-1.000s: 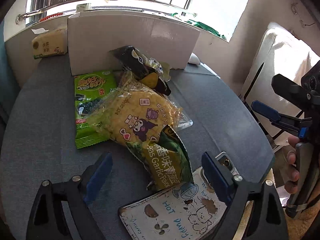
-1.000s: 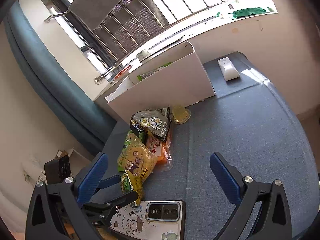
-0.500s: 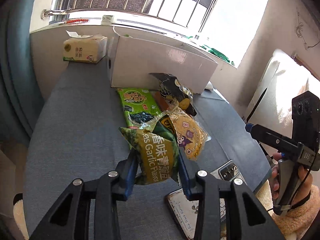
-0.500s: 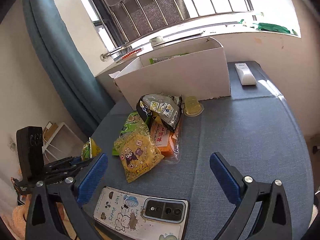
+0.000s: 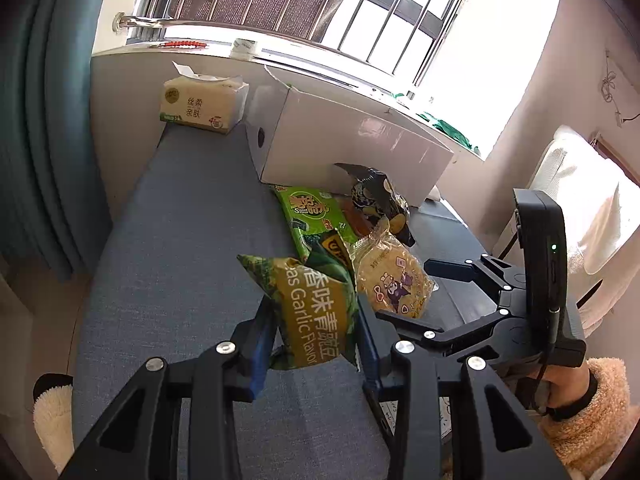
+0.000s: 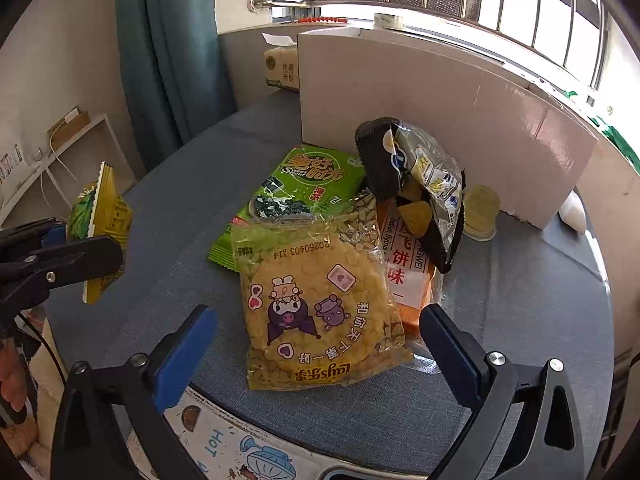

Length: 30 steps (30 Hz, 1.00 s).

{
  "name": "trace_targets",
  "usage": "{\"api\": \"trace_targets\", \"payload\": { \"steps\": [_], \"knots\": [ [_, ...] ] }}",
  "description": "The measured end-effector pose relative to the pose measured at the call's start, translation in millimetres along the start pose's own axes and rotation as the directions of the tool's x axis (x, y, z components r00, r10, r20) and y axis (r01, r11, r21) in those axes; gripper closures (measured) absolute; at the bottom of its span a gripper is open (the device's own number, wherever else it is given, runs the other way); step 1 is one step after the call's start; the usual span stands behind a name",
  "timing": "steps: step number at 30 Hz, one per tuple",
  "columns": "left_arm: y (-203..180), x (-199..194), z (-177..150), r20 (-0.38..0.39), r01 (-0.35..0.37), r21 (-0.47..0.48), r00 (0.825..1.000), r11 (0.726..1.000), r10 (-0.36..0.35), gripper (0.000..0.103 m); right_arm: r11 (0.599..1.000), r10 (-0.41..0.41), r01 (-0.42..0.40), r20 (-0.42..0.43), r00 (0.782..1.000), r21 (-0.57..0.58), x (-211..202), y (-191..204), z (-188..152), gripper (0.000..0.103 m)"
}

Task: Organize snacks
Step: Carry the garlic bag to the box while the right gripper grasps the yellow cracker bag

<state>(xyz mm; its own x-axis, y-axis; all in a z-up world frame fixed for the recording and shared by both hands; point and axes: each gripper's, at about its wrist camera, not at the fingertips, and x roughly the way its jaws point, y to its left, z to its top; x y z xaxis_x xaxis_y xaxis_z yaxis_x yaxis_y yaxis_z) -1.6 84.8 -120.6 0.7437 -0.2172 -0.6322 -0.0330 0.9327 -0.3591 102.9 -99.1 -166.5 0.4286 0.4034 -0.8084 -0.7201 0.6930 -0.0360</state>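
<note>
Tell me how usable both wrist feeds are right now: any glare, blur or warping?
Left wrist view: the window is blown out white and fisheye bends the white box, but the garlic pea bag in the left gripper reads sharply. Right wrist view: evenly lit and sharp; mild glare on the yellow Kuromi snack bag; straight edges curve near the rim.

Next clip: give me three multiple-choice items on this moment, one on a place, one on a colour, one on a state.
1. The tissue pack sits: A) beside the white box B) on the phone C) on the floor
2. The snack in the left tool is: A) red B) green and yellow C) white
3. The right tool is: A) shut on the phone B) open around the corn-print pack C) shut and empty

Key: A, the tissue pack stands at the box's end; B, the garlic pea bag shows those colours; B, its blue pads stand apart on either side of the pack.
</note>
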Motion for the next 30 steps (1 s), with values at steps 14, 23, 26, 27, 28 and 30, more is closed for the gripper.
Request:
{"api": "trace_targets", "payload": {
  "steps": [14,23,26,27,28,30],
  "knots": [
    [-10.0,3.5,11.0,0.016,0.028,0.019,0.999,0.999,-0.028,0.061,0.984,0.081,-0.105,0.164,0.983,0.142,-61.4,-43.9,-17.1,0.026],
    [-56.8,14.1,111.4,0.136,0.088,0.185,0.984,0.979,-0.114,0.061,0.953,0.026,-0.13,0.356,0.934,0.274,-118.2,-118.4,35.7,0.026],
    [-68.8,29.0,156.8,0.157,0.09,0.216,0.98,0.972,-0.126,0.061,0.933,0.007,-0.137,0.366,0.931,0.333,-116.6,-146.3,67.8,0.026],
    [-70.7,35.2,170.1,0.161,0.089,0.215,0.979,0.972,-0.125,0.061,0.925,0.017,-0.156,0.372,0.928,0.348,-112.6,-154.1,79.9,0.026],
    [-72.4,42.2,185.0,0.166,0.087,0.22,0.978,0.972,-0.126,0.061,0.918,0.013,-0.159,0.372,0.928,0.363,-110.5,-162.3,92.5,0.026],
    [-75.0,56.0,210.3,0.175,0.08,0.232,0.977,0.969,-0.122,0.061,0.917,-0.011,-0.132,0.354,0.935,0.376,-102.7,-175.0,116.9,0.026]
  ]
}}
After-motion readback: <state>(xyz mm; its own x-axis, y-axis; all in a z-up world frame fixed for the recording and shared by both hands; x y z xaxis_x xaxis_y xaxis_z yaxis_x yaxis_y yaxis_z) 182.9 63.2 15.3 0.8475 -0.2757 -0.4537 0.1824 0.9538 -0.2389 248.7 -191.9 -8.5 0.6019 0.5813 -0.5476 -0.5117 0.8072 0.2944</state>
